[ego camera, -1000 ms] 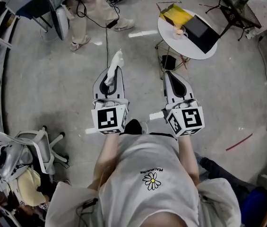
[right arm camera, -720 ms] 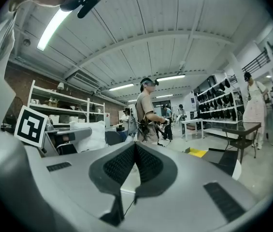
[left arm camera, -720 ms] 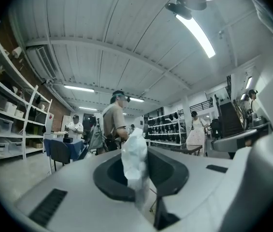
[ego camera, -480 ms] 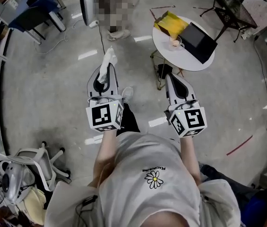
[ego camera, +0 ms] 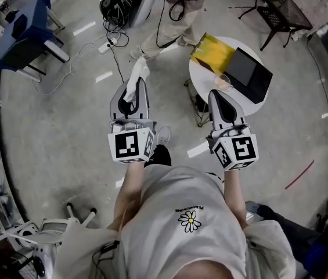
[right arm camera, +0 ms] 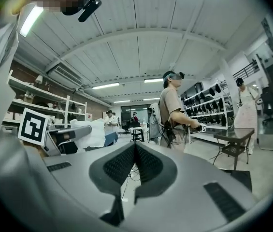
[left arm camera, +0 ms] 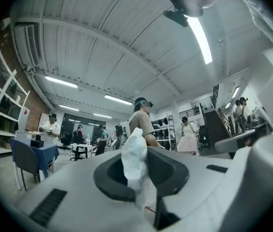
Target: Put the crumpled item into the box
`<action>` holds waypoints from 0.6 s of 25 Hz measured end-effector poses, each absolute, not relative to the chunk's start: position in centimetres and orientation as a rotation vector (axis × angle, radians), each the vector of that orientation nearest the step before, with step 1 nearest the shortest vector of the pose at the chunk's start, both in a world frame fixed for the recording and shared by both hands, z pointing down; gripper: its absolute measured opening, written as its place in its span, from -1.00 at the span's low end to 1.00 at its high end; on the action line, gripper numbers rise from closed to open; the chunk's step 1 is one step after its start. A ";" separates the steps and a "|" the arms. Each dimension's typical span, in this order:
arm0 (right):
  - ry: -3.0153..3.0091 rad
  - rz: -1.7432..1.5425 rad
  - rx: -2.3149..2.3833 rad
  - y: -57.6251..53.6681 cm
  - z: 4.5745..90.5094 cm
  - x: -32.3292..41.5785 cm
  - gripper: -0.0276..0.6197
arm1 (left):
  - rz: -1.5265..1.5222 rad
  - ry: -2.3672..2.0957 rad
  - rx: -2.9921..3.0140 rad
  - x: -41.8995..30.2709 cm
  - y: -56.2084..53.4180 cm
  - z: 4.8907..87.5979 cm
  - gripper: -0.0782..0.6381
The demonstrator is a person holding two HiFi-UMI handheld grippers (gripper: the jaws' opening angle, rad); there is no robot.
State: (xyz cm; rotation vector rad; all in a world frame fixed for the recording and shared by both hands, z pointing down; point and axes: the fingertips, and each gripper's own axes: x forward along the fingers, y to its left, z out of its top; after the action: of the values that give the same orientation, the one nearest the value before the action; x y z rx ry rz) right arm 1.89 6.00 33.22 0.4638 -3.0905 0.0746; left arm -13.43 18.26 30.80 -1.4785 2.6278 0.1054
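In the head view my left gripper (ego camera: 135, 87) is shut on a white crumpled item (ego camera: 139, 74) that sticks out past its tips over the grey floor. In the left gripper view the crumpled item (left arm camera: 135, 156) stands pinched between the dark pads of the left gripper (left arm camera: 137, 172). My right gripper (ego camera: 217, 93) is shut and holds nothing, its tips at the near edge of a round white table (ego camera: 207, 70). On that table lies a dark flat box (ego camera: 248, 72). The right gripper view shows the right gripper (right arm camera: 135, 159) with its pads pressed together.
A yellow packet (ego camera: 212, 52) and a small cup (ego camera: 223, 83) share the round table. A person (ego camera: 178, 16) stands beyond it among floor cables (ego camera: 114, 7). A blue table (ego camera: 21, 36) is at far left, a chair base (ego camera: 50, 231) at lower left, a black side table (ego camera: 280, 13) at top right.
The person carrying the grippers has walked forward. The round table now lies closer, right under the right gripper's tips. The left gripper still holds the crumpled item.
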 end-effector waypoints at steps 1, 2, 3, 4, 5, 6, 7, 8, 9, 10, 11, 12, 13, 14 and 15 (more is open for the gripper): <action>-3.091 0.077 0.486 5.1 33.0 0.5 -0.91 | 0.106 2.610 -1.505 -14.9 17.1 30.7 -0.65; -3.091 0.078 0.509 4.2 32.7 -0.9 -0.91 | 0.102 2.589 -1.533 -16.2 15.9 30.5 -0.65; -3.090 0.077 0.532 3.4 32.4 -2.2 -0.91 | 0.096 2.566 -1.561 -17.5 14.7 30.2 -0.65; -3.089 0.075 0.555 2.6 32.1 -3.4 -0.91 | 0.092 2.542 -1.586 -18.7 13.6 29.9 -0.65; -3.087 0.071 0.578 1.8 31.9 -4.5 -0.91 | 0.089 2.519 -1.610 -19.9 12.6 29.6 -0.65; -3.084 0.067 0.603 1.1 31.7 -5.5 -0.91 | 0.088 2.499 -1.631 -21.0 11.6 29.4 -0.65; -3.081 0.064 0.631 0.4 31.7 -6.3 -0.91 | 0.086 2.481 -1.651 -21.9 10.7 29.3 -0.65; -3.077 0.063 0.660 -0.3 31.6 -6.9 -0.91 | 0.085 2.467 -1.669 -22.8 9.7 29.3 -0.65; -3.072 0.063 0.689 -1.0 31.7 -7.4 -0.91 | 0.086 2.457 -1.688 -23.5 8.8 29.5 -0.65; -3.065 0.061 0.717 -1.8 31.7 -7.6 -0.91 | 0.088 2.450 -1.709 -23.9 7.8 29.8 -0.65; -3.056 0.060 0.742 -2.5 31.9 -7.6 -0.91 | 0.089 2.446 -1.734 -24.1 6.9 30.2 -0.65; -3.045 0.059 0.768 -3.2 32.1 -7.4 -0.91 | 0.086 2.443 -1.761 -23.9 6.0 30.8 -0.65; -3.035 0.060 0.792 -3.9 32.3 -7.1 -0.91 | 0.080 2.442 -1.787 -23.7 5.2 31.3 -0.65; -3.028 0.060 0.815 -4.6 32.4 -6.8 -0.91 | 0.077 2.440 -1.810 -23.4 4.4 31.8 -0.65; -3.023 0.061 0.832 -5.3 32.5 -6.6 -0.91 | 0.080 2.436 -1.827 -23.1 3.7 32.0 -0.65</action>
State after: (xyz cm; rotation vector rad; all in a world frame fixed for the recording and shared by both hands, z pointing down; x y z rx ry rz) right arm -6.62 -5.31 32.54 0.8319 -3.0233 0.0610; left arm -23.11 3.66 32.04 -1.8269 2.4359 0.0797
